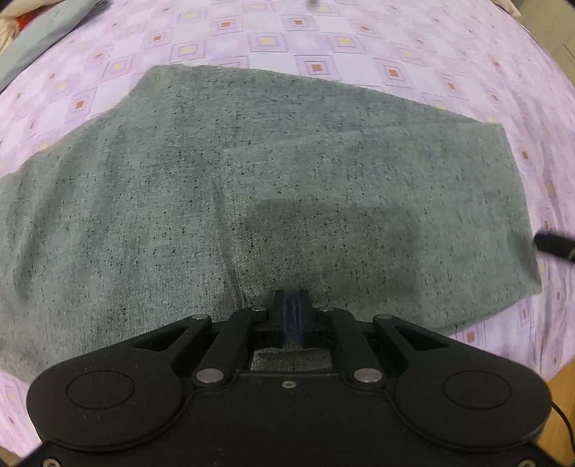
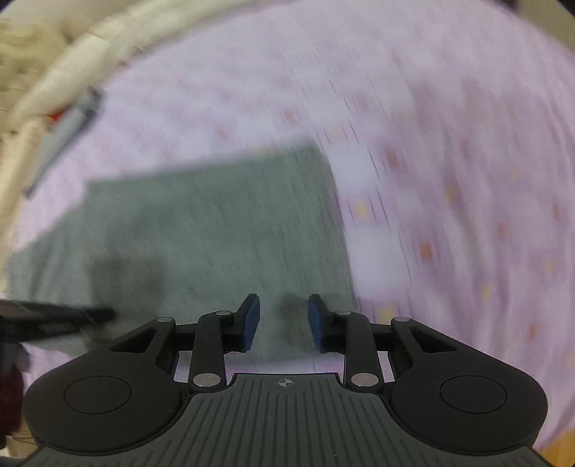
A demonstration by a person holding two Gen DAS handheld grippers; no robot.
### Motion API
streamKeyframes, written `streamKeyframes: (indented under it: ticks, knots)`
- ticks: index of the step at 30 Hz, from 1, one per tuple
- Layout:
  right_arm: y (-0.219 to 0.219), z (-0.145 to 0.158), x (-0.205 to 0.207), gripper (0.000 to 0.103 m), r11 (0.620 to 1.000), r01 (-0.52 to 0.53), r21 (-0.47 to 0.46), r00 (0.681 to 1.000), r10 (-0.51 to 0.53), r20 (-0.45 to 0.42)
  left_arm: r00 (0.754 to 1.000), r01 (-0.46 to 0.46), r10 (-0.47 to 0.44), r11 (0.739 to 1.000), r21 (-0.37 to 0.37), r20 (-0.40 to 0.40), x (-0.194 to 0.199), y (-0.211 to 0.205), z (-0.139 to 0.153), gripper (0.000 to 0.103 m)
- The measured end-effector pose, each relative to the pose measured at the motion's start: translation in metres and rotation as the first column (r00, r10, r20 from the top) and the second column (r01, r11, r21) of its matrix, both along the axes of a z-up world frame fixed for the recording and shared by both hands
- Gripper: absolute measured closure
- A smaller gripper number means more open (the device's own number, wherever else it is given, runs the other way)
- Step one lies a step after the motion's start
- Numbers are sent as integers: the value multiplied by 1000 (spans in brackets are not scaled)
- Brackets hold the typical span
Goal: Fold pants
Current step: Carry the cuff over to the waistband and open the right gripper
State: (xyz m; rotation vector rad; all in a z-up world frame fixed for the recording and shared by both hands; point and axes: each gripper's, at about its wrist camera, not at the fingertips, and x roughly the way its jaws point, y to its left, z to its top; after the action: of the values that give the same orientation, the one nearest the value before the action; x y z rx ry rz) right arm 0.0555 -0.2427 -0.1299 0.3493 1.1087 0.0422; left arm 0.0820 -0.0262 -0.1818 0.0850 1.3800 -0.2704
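From my left wrist camera I see the speckled grey-green knitted pants (image 1: 273,186) lying folded and mostly flat on the lilac bed sheet with small square patterns (image 1: 359,39), one soft ridge running down their middle. My left hand-held gripper (image 1: 290,316) points steeply down over the near part of the cloth, its blue pads pressed together; whether a fold of fabric is caught between them I cannot make out, since the tips sit right against the knit and the black body hides what lies below. At the right edge a dark blurred bar (image 1: 555,244) cuts into view, too smeared to identify with certainty. A grey folded cloth (image 1: 43,32) lies at the far left corner, cropped by the frame.

My right wrist camera is heavily blurred. My right hand-held gripper (image 2: 284,319) has its blue pads (image 2: 251,319) spread apart over the near right corner of the pants (image 2: 215,230), nothing between them. The sheet (image 2: 449,143) shows only streaked squares. A cream quilted bundle (image 2: 54,64) curves along the upper left, indistinct. A black object (image 2: 54,316) juts in from the left edge, partly cut off
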Motion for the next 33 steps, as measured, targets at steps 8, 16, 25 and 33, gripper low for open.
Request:
streamKeyframes:
  ticks: [8, 16, 25, 33]
  knots:
    - [-5, -45, 76, 75, 994, -98, -38, 992, 95, -78, 986, -168, 168, 986, 4, 14, -13, 14, 8, 89]
    - [11, -45, 64, 73, 978, -165, -125, 986, 160, -48, 924, -380, 379, 925, 13, 45, -48, 90, 28, 89]
    - [27, -49, 72, 70, 980, -81, -183, 995, 71, -65, 878, -479, 479, 875, 66, 16, -61, 176, 26, 89]
    - [58, -33, 81, 73, 966, -27, -257, 994, -1, -105, 906, -423, 423, 905, 32, 30, -56, 223, 39, 89]
